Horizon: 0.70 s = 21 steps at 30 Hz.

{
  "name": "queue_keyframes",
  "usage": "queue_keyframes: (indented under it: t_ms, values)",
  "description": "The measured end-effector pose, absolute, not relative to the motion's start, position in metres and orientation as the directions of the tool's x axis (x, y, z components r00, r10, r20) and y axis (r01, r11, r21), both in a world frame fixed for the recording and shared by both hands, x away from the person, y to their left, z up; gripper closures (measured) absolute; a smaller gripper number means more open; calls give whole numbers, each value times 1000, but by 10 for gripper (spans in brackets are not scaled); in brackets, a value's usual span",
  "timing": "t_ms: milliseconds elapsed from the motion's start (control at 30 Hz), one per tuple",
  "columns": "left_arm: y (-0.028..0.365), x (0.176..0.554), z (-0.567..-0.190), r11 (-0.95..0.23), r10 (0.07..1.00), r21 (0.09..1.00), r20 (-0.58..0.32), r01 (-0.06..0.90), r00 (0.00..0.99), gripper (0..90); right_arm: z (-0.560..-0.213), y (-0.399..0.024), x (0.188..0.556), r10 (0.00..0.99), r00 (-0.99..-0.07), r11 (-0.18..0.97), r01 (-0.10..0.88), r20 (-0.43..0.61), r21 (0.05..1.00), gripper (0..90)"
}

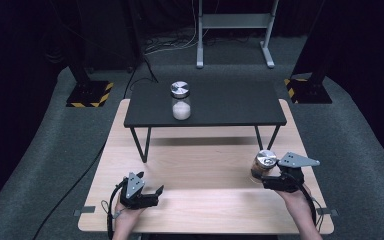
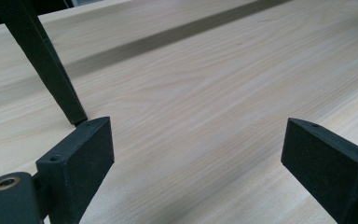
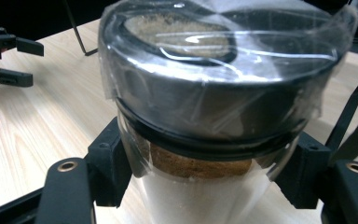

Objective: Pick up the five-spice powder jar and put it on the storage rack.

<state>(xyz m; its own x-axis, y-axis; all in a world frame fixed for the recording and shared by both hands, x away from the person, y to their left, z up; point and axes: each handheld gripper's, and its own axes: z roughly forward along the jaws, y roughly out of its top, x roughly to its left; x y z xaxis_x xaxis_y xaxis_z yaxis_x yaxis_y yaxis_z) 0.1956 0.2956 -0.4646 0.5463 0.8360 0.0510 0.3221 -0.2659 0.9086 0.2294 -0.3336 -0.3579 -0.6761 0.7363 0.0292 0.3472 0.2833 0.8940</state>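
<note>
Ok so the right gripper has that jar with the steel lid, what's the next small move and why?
Probably carry it up and forward toward the black shelf. The right gripper is shut on the jar just below its lid, and a similar jar already stands on that shelf with room beside it. The left gripper rests open on the wooden table.

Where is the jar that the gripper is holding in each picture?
High view: the held jar is at lower right, clamped in the right gripper.
Left gripper view: wooden table and one black shelf leg; no jar here.
Right gripper view: the jar is in the middle, close up, between the two black jaws.
Shared landmark: the pale wooden table.
</note>
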Motion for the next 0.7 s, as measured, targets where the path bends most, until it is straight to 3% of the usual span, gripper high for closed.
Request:
queue_keyframes:
  t_ms: [700]
  values:
    - [296,196,-464,-263,836,909,46,325,547,87,-259,-298,262,740,-672,345,349,-24,871,301]
